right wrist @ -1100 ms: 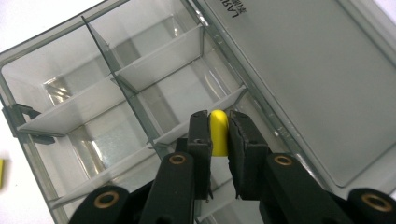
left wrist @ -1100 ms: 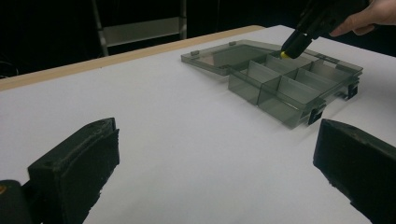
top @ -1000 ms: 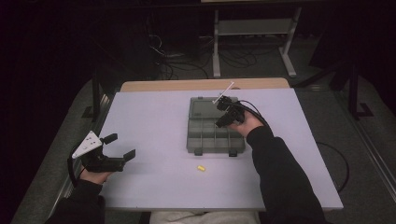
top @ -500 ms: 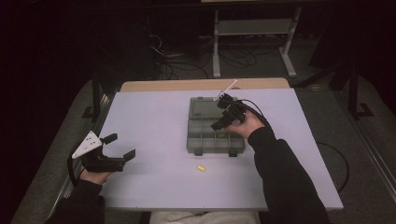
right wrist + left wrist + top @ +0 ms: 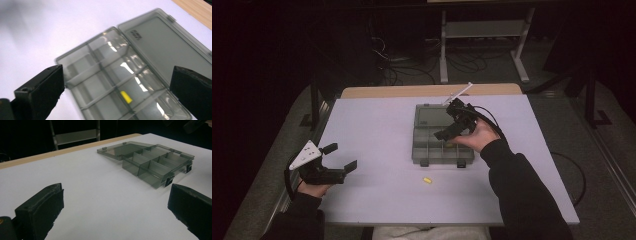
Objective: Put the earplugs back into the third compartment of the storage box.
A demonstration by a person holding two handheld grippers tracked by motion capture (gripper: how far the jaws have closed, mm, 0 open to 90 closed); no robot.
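A smoky grey compartment box (image 5: 428, 148) lies mid-table with its lid (image 5: 431, 116) folded open toward the far side. My right gripper (image 5: 451, 125) hovers above the box, tilted down over it. Its jaws have just been opening and stand wide, with nothing between them. Looking down from the right gripper (image 5: 118, 75), a small yellow piece (image 5: 126, 97) lies loose in one compartment of the box (image 5: 100, 75). A second yellow piece (image 5: 427, 180) rests on the white table in front of the box. My left gripper (image 5: 343, 156) stays low at the table's left, open and empty; the box (image 5: 155, 165) lies far ahead of the left gripper (image 5: 115, 212).
The white tabletop (image 5: 372, 130) has a wooden strip (image 5: 412, 91) along its far edge. Beyond it stand a metal shelf frame (image 5: 482, 35) and floor cables (image 5: 397, 65) in the dark. A cable loops from the right gripper over the hand.
The right gripper has lifted up and away from the box and its jaws have spread from nearly shut to wide. The left gripper has not moved.
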